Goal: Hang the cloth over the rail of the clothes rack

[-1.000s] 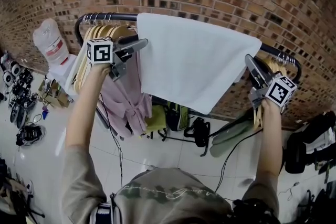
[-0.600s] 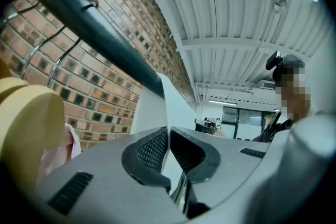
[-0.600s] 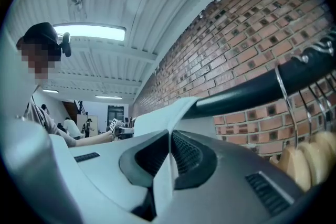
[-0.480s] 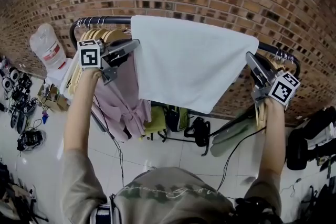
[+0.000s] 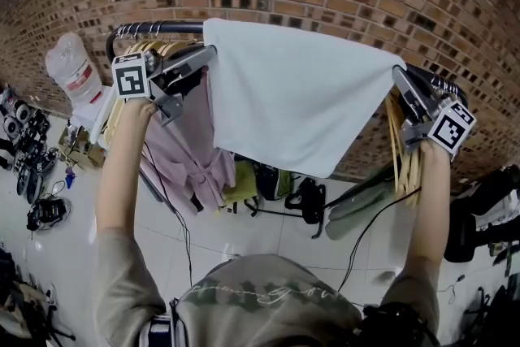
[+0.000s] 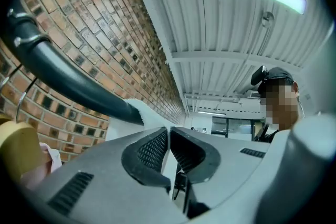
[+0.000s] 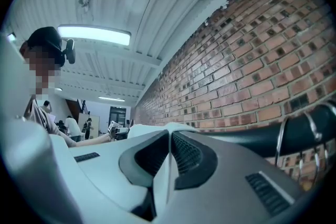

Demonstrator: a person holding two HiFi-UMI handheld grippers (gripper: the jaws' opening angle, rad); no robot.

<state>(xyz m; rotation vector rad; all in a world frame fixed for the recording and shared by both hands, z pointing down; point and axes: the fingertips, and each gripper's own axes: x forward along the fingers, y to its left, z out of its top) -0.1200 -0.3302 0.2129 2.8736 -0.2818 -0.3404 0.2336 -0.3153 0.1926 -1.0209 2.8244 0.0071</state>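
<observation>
Left gripper (image 5: 210, 53): jaws apart a second ago, now clenched on upper left corner of cloth (image 5: 301, 93), thin white edge pinched between pads. Right gripper (image 5: 400, 75) clamped on upper right corner, as before. Both hands higher than before — cloth stretched taut, top edge along middle of rail (image 5: 150, 28), rail ends bare. Judgement: two-corner grip secured, cloth ready to go over rail — cannot tell whether it already lies over it.

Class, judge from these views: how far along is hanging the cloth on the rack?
Done: the cloth appears draped over the rail. In hand: the left gripper and right gripper pinch its top corners. Remaining: letting go and withdrawing.
</observation>
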